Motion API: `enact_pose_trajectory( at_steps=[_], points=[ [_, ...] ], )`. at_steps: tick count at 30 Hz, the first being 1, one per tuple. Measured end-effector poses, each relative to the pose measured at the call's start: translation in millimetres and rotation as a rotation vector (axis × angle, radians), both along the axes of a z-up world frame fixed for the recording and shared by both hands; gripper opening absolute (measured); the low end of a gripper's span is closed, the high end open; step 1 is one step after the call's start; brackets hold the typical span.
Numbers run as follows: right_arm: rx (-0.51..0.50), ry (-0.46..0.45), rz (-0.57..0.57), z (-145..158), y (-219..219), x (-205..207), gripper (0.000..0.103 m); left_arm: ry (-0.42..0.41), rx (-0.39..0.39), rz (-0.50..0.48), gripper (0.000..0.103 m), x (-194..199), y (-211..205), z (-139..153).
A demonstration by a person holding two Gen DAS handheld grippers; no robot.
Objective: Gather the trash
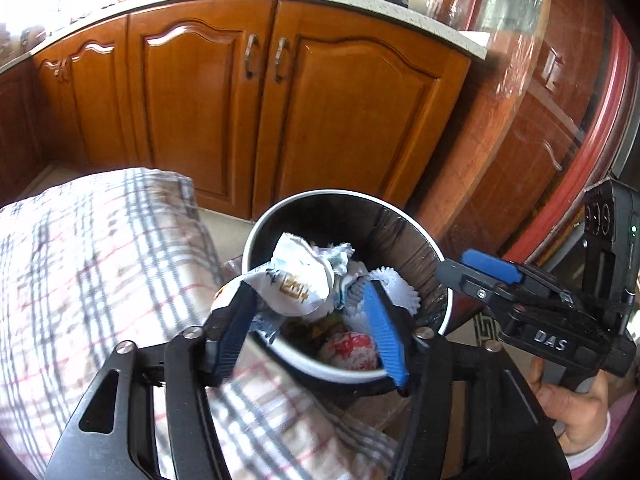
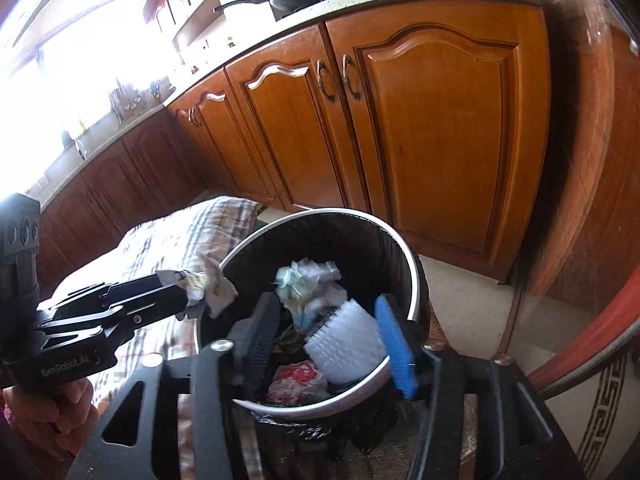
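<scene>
The black trash bin (image 2: 412,280) beside the plaid-covered table (image 1: 80,260) already holds crumpled paper and a white foam net (image 2: 344,344). Your left gripper (image 1: 308,320) pinches a crumpled wrapper (image 1: 296,284) over its rim; your right gripper (image 2: 324,344) hangs open above it

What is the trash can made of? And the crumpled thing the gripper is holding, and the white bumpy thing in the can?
The trash can looks like smooth plastic or painted metal, with a pale glossy rim and a wrinkly black bag lining. The wrapper in the left gripper seems to be thin printed paper or plastic, since it creases sharply. The white bumpy thing looks like soft foam netting.
</scene>
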State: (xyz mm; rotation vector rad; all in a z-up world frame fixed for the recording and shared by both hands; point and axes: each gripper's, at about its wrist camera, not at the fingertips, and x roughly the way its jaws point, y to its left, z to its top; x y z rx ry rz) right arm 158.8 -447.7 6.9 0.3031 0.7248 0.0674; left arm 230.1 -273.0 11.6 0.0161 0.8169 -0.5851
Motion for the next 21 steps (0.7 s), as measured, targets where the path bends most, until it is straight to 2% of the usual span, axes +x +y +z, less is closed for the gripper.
enact_pose_trajectory(
  at_steps=[3, 4, 9, 14, 18, 21],
  points=[
    [0.021, -0.028, -0.009, 3.8, 4.5, -10.8, 0.082, -0.005, -0.022, 0.018, 0.063, -9.6, 14.5, 1.2],
    [0.028, -0.039, -0.016, 5.3, 6.4, -15.1, 0.083, -0.008, -0.035, 0.020, 0.063, -13.4, 19.6, 1.4],
    [0.036, -0.100, -0.063, 14.2, 11.5, -35.1, 0.084, -0.030, -0.064, 0.021, 0.064, -20.4, 28.2, 3.2],
    [0.049, -0.116, -0.110, 20.5, 4.1, -48.0, 0.084, -0.041, -0.080, -0.002, 0.063, -16.7, 22.0, 8.8],
    [0.058, -0.141, -0.153, 24.6, -4.5, -59.8, 0.084, -0.050, -0.108, -0.044, 0.063, -7.9, 6.6, 16.6],
    [0.068, -0.145, -0.174, 22.9, -10.2, -64.6, 0.084, -0.022, -0.126, -0.093, 0.063, 0.2, -9.7, 12.6]
  ],
)
